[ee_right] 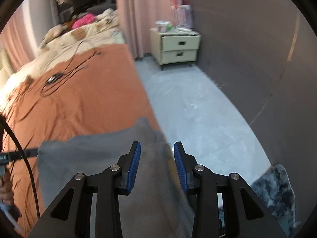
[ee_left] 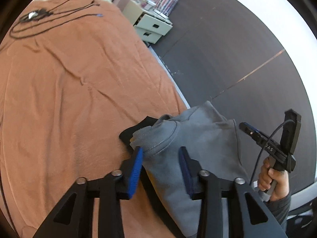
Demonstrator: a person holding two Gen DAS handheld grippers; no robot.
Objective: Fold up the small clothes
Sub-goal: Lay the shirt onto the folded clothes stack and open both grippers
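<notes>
A grey fleece garment point(ee_left: 190, 150) lies at the near right edge of the bed on the orange sheet point(ee_left: 69, 99), with a black cloth point(ee_left: 136, 129) under its collar end. My left gripper point(ee_left: 161, 152) is open, its blue pads on either side of the garment's collar area. My right gripper point(ee_right: 157, 150) is open just above the same grey garment point(ee_right: 95, 158), near the bed edge. It also shows in the left wrist view point(ee_left: 257, 134), held by a hand at the right of the garment.
Black cables point(ee_left: 49, 17) lie on the far part of the sheet. A cream bedside cabinet point(ee_right: 179, 47) with two drawers stands by the pink curtain point(ee_right: 146, 10). Grey floor point(ee_right: 198, 115) runs along the bed's right side, with a dark furry rug point(ee_right: 275, 190).
</notes>
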